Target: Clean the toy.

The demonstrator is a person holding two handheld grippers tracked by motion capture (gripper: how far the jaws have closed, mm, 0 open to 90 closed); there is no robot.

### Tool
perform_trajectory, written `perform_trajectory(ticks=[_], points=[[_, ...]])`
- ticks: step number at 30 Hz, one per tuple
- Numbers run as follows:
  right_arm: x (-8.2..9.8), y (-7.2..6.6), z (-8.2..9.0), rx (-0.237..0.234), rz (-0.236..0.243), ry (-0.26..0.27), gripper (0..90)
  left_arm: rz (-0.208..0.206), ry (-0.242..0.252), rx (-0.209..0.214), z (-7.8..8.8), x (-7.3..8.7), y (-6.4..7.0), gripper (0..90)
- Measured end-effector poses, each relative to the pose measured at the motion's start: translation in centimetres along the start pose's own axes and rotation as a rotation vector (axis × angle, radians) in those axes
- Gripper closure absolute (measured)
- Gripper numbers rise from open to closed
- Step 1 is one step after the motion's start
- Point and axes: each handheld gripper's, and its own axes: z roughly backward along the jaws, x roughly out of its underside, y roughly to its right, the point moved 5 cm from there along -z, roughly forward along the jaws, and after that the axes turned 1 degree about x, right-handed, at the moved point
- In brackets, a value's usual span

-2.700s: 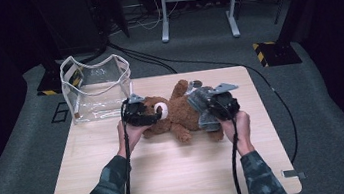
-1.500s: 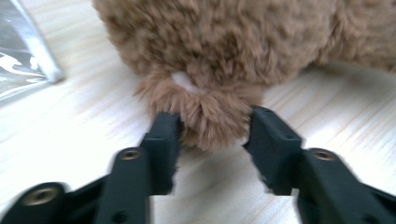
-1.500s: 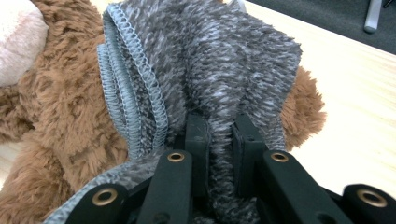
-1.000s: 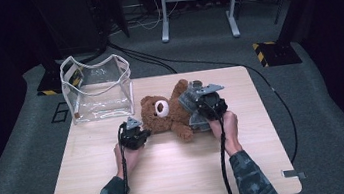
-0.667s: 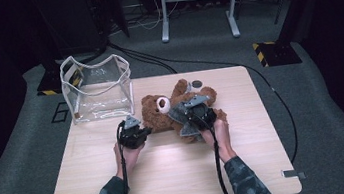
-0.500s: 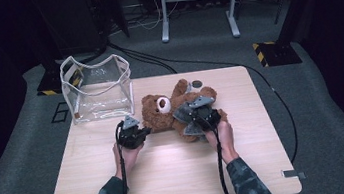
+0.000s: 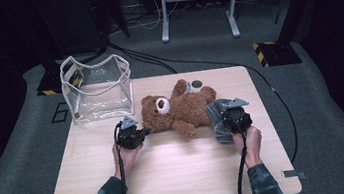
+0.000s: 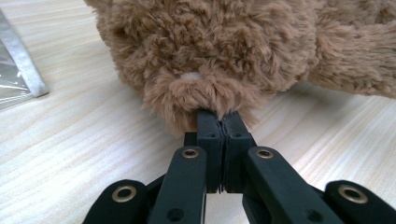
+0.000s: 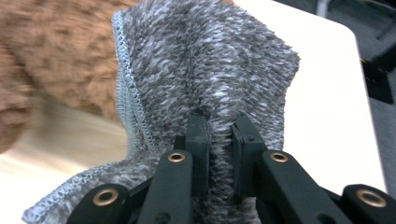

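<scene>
A brown teddy bear [image 7: 177, 109] lies on its back in the middle of the wooden table [image 7: 170, 178], head to the left. My left gripper [image 7: 140, 133] is shut on the bear's fur by the head; in the left gripper view the jaws pinch a tuft of the bear [image 8: 224, 51]. My right gripper [image 7: 227, 120] is shut on a grey knitted cloth [image 7: 217, 121] just right of the bear's legs. The right gripper view shows the grey cloth [image 9: 205, 70] bunched between the fingers [image 9: 198, 135], with the bear [image 9: 56, 56] blurred behind.
A clear plastic bag [image 7: 98, 86] with white edges stands open at the table's back left corner. A small dark round object [image 7: 197, 83] lies behind the bear. Cables run over the grey floor beyond the table.
My right gripper has pulled the grey cloth off the bear and moved right with it. My left gripper has stayed shut on the bear's head.
</scene>
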Motion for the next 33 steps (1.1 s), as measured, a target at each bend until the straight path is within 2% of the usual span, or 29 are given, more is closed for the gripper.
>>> perform_trajectory(ticks=[2, 3, 6, 7, 10, 11, 13, 15, 17, 20, 22, 25, 27, 30, 32, 33], points=[[-0.2, -0.9, 0.6, -0.026, 0.045, 0.024, 80.1, 0.002, -0.004, 0.005, 0.0, 0.0, 0.0, 88.2], [-0.5, -1.6, 0.8, -0.055, 0.049, 0.042, 80.0, 0.001, -0.004, 0.007, 0.0, 0.0, 0.1, 88.2], [-1.4, -4.0, 1.2, -0.111, 0.109, 0.069, 80.0, 0.001, -0.003, 0.010, -0.1, 0.0, 0.1, 88.2], [-1.8, -5.0, 1.1, -0.134, 0.113, 0.078, 80.0, 0.000, -0.009, 0.013, 0.0, 0.0, 0.2, 88.2], [-2.9, -7.6, 0.4, -0.172, 0.176, 0.072, 80.0, 0.001, -0.007, 0.015, -0.1, -0.1, 0.2, 88.2], [-3.1, -8.1, 0.1, -0.175, 0.170, 0.065, 80.0, 0.004, 0.000, 0.010, -0.1, -0.1, 0.2, 88.2], [-3.3, -8.9, -0.6, -0.178, 0.190, 0.045, 80.0, 0.004, -0.001, 0.012, -0.1, 0.0, 0.0, 88.2], [-3.1, -8.7, -1.2, -0.154, 0.199, 0.022, 80.2, 0.005, -0.001, 0.015, 0.0, 0.0, -0.1, 88.2], [-2.5, -7.9, -1.3, -0.133, 0.161, 0.004, 80.2, 0.003, -0.002, 0.016, 0.0, 0.1, -0.2, 88.2], [-1.6, -5.6, -1.2, -0.101, 0.125, -0.010, 80.3, 0.007, -0.002, 0.021, 0.0, 0.1, -0.2, 88.2], [-1.0, -4.1, -1.1, -0.061, 0.085, -0.020, 80.3, 0.005, 0.001, 0.023, 0.0, 0.1, -0.2, 88.2], [-0.2, -1.9, -1.1, -0.006, 0.056, -0.041, 80.3, 0.001, 0.001, 0.026, 0.0, 0.0, 0.0, 88.2], [-0.1, -1.0, -1.0, -0.005, 0.037, -0.039, 80.3, -0.003, 0.001, 0.029, 0.1, 0.0, 0.0, 88.2], [-0.7, -1.5, -0.3, -0.026, 0.025, -0.014, 80.2, -0.005, 0.004, 0.026, 0.1, -0.1, 0.1, 88.1], [-1.6, -2.5, 0.5, -0.049, 0.043, 0.009, 80.2, -0.006, 0.005, 0.026, 0.2, -0.2, 0.0, 88.1], [-2.1, -3.0, 0.8, -0.076, 0.060, 0.026, 80.1, -0.005, 0.006, 0.026, 0.2, -0.2, 0.0, 88.1]])
